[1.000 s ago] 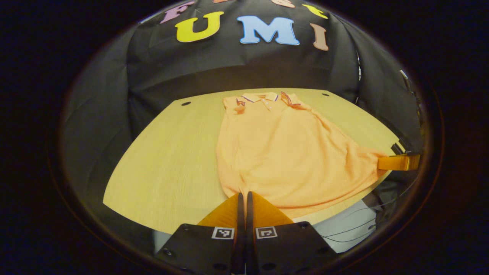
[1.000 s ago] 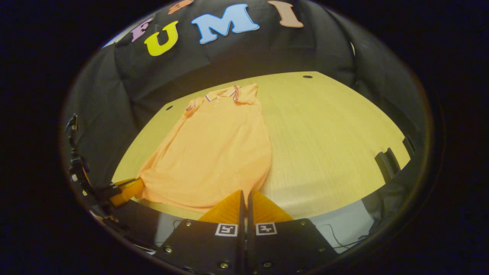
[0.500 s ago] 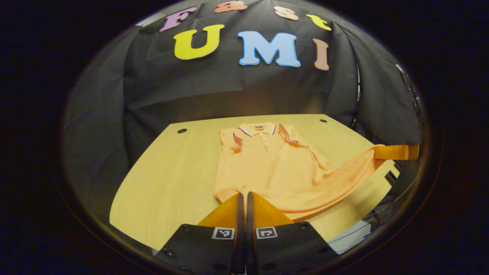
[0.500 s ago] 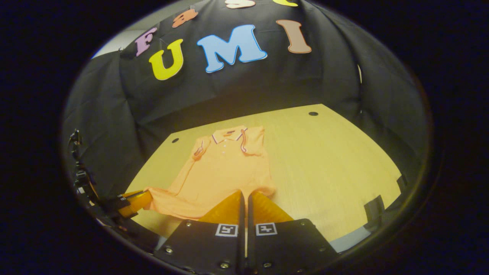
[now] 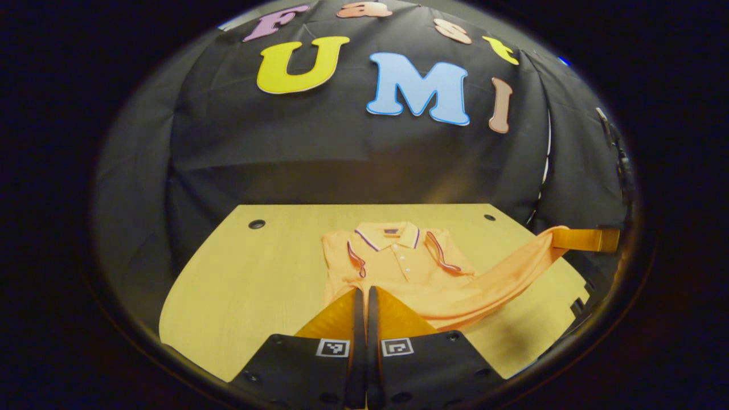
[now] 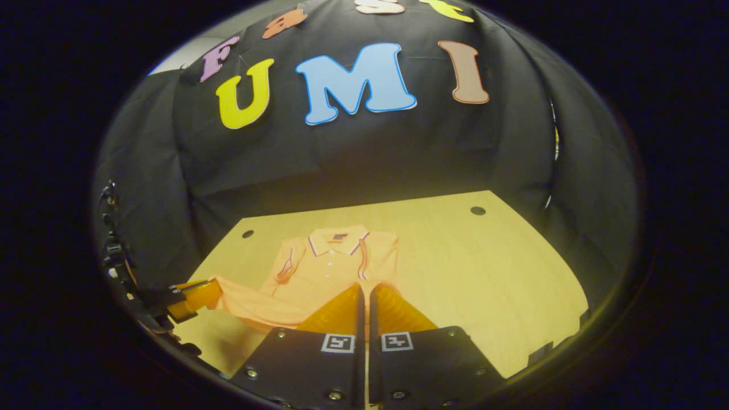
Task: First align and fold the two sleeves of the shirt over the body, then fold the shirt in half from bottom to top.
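Note:
An orange polo shirt [image 5: 398, 259] lies on the wooden table [image 5: 250, 273], collar [image 5: 387, 233] at the far side, both sleeves folded in over the chest. My left gripper [image 5: 362, 291] is shut on the hem's left corner, held above the shirt's body. Off to the right, the right gripper [image 5: 561, 237] pinches the other hem corner, and the hem hangs between them in a raised band. In the right gripper view the shirt [image 6: 336, 259] shows beyond my right gripper [image 6: 364, 287], shut on the hem. The left gripper [image 6: 212, 291] holds the far corner there.
The black cloth wall closes the table's far side. Small dark holes [image 5: 257, 224] [image 5: 489, 217] mark the far corners of the tabletop. Bare wood [image 6: 484, 267] spreads to the right of the shirt in the right gripper view.
Both grippers have carried the hem up and forward toward the collar. The shirt's lower part has lifted off the table and now lies doubled over the upper part.

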Motion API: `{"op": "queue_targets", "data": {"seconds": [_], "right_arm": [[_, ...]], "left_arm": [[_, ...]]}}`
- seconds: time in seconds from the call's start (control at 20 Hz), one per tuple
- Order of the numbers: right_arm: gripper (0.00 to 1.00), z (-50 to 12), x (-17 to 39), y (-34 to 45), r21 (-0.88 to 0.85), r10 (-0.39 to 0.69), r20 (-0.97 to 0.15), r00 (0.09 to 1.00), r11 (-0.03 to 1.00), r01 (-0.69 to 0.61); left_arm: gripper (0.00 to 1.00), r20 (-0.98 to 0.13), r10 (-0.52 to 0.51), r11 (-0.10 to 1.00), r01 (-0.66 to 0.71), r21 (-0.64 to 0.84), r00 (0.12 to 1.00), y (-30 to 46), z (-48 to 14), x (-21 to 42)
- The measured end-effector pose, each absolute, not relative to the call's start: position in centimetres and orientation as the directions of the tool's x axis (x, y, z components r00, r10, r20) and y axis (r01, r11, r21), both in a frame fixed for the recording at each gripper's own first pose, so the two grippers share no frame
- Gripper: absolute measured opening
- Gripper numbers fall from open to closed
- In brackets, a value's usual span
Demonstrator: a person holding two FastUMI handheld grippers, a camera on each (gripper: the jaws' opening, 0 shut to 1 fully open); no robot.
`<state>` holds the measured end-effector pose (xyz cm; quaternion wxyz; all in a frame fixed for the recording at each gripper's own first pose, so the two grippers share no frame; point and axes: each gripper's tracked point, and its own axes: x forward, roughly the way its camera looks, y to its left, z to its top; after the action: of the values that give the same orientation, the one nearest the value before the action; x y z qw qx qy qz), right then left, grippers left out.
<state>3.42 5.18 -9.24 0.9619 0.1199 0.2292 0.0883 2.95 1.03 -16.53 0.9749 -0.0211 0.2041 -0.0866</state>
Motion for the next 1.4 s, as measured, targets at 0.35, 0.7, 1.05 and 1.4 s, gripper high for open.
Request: {"op": "queue_targets", "data": {"seconds": [0.35, 0.7, 1.05, 1.4], "right_arm": [[0.03, -7.8, 12.6, 5.4, 0.222, 0.144, -0.446, 0.883, 0.974, -0.047], [0.03, -9.8, 20.4, 5.8, 0.201, 0.136, -0.499, 0.856, 0.979, -0.038], [0.03, -12.8, 27.1, 5.1, 0.192, 0.102, -0.540, 0.836, 0.981, 0.004], [0.03, -17.3, 30.3, 6.1, 0.168, 0.086, -0.599, 0.796, 0.986, 0.020]], "left_arm": [[0.07, -0.372, -0.238, 0.971, 0.206, -0.123, 0.897, 1.4, -14.8, 14.3], [0.06, -0.379, -0.247, 0.968, 0.214, -0.128, 0.892, 0.9, -15.0, 22.2], [0.06, -0.384, -0.197, 0.978, 0.153, -0.144, 0.902, 1.9, -17.7, 28.4], [0.06, -0.430, -0.170, 0.983, 0.122, -0.137, 0.887, 2.4, -21.8, 31.6]]}}
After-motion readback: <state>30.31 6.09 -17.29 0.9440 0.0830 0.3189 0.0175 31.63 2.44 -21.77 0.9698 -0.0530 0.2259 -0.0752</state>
